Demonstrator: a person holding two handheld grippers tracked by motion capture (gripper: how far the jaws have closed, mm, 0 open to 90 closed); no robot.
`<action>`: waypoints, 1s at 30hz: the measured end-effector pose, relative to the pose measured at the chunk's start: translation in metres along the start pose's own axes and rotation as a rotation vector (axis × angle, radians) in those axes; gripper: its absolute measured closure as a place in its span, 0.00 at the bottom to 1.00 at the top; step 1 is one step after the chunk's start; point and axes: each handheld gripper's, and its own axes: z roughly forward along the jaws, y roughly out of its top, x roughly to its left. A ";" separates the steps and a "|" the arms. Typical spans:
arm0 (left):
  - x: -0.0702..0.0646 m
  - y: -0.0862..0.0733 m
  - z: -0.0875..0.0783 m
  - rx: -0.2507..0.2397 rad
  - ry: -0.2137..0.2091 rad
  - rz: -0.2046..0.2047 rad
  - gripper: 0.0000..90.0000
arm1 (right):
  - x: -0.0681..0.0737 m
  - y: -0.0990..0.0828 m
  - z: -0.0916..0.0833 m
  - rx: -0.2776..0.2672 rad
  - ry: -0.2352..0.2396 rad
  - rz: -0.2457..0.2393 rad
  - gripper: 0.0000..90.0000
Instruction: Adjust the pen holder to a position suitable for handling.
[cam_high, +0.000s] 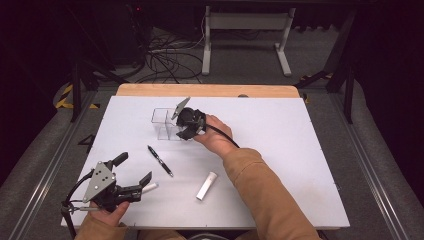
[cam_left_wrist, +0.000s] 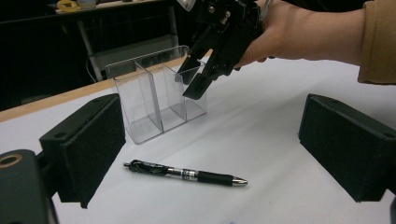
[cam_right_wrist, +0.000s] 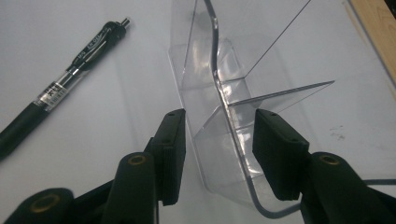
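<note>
Right tongs (cam_right_wrist: 219, 154) are straddling the near wall of the clear organizer (cam_high: 165, 124) at counter's (cam_high: 300, 150) 12 o'clock, unclamped, apparently to steady it; left tongs (cam_high: 134, 186) are idling apart at 7 o'clock.

Left gripper (cam_high: 131, 186): black body topped by a grey three-cornered plate with small dark screw holes; a black cable loops from its rear. Its fingers (cam_left_wrist: 84, 154) are broad, matte black blocks. Right gripper (cam_high: 186, 131): black, likewise plated and cabled; brass-coloured rivets mark its arms. Sleeve (cam_high: 265, 190): tan fabric.
</note>
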 end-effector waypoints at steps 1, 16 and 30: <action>0.000 0.000 0.000 0.000 -0.001 -0.003 0.09 | 0.001 0.000 0.001 0.003 -0.012 -0.008 0.62; 0.000 0.000 0.001 0.004 0.001 0.003 0.09 | 0.005 -0.001 -0.005 0.035 0.000 -0.075 0.87; 0.000 -0.001 0.000 0.003 -0.002 -0.001 0.09 | 0.005 -0.005 -0.014 0.048 0.083 -0.108 0.97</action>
